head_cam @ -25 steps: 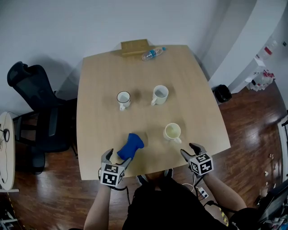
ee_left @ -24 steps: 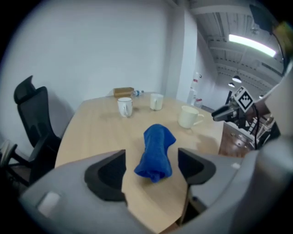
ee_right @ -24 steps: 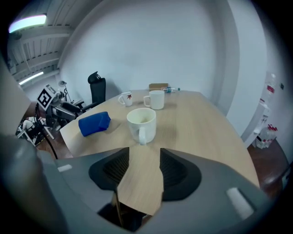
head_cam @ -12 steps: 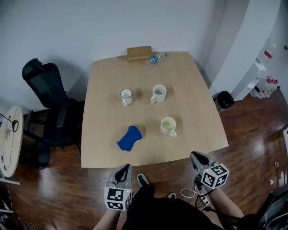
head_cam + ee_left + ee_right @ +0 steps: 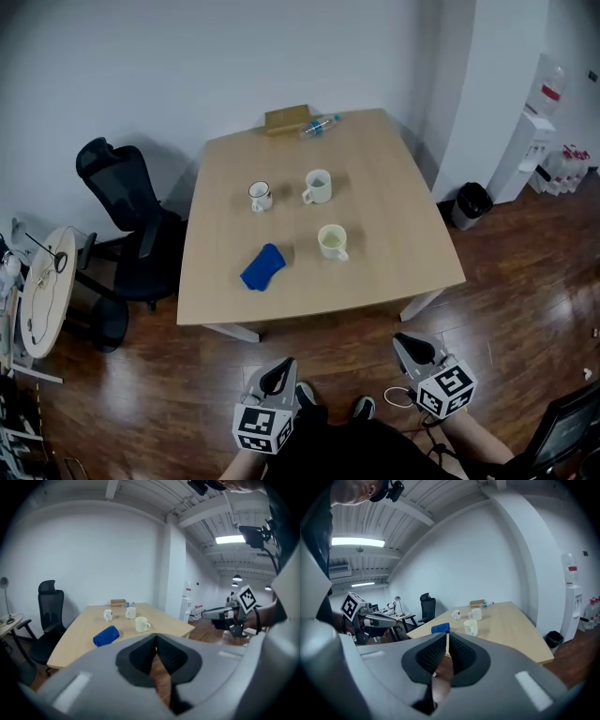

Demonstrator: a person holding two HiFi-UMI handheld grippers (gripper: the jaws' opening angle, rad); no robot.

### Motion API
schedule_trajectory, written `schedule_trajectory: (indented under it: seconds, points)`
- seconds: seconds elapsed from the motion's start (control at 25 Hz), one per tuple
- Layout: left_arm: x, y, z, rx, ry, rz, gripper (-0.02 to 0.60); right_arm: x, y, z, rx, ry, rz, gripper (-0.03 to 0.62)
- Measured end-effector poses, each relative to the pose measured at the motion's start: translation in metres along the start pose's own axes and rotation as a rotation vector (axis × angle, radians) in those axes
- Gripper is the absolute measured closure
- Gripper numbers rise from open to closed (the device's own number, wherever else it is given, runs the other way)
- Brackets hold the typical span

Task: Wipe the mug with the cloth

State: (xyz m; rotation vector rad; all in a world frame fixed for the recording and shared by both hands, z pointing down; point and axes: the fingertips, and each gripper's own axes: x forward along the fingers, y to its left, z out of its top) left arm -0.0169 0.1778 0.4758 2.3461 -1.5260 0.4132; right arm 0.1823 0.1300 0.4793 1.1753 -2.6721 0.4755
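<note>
head view, steeply down. cut off at the bottom edge: the person's arms and dark clothing, with only the marker cubes and jaws of the two grippers shown whole. cut off at the left edge: a round side table (image 5: 45, 286) with cables on it. too small to read: the label on the bottle (image 5: 319, 124) and the print on the small mug (image 5: 260, 196).

left gripper (image 5: 284, 366), above the wooden floor (image 5: 525, 309) and well short of the surface (image 5: 403, 225): jaws closed tip to tip, nothing between them, touching nothing. in the left gripper view, the same left gripper (image 5: 156, 637) with pads meeting in a narrow v, only floor visible in the gap below the tips. right gripper (image 5: 403, 339), likewise off the near edge of the surface: jaws together, empty. in the right gripper view, right gripper (image 5: 447, 635) with tips pressed shut and a thin bright sliver between the pads.

cloth (image 5: 263, 267), blue and bunched into a roll, on the near left part of the surface, well apart from both grippers. near mug (image 5: 332, 241), pale, upright, to the right of the cloth and not touching it. far mug (image 5: 317, 187), white, upright, further back, with the small mug, dark-rimmed, to its left. bottle on its side at the far edge, just beside a wooden box (image 5: 287, 118). black office chair (image 5: 131, 211) at the left side of the surface; black bin (image 5: 472, 201) on the floor at the right.
</note>
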Motion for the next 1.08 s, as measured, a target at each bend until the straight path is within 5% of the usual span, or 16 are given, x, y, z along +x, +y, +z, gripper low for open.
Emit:
schedule_trajectory:
  seconds: [0.32,0.72,1.08]
  points:
    - [-0.022,-0.011,-0.01,0.044,-0.005,-0.043,0.578,-0.006,0.026,0.001,-0.031,-0.01,-0.035,0.572]
    - [-0.052,0.044,-0.033,-0.056,-0.003,-0.008,0.578,0.021,0.072,0.001,-0.061,0.017,-0.028,0.572]
    - [-0.051,0.049,-0.035,-0.04,0.004,-0.032,0.578,0.026,0.079,0.002,-0.068,0.03,-0.05,0.572]
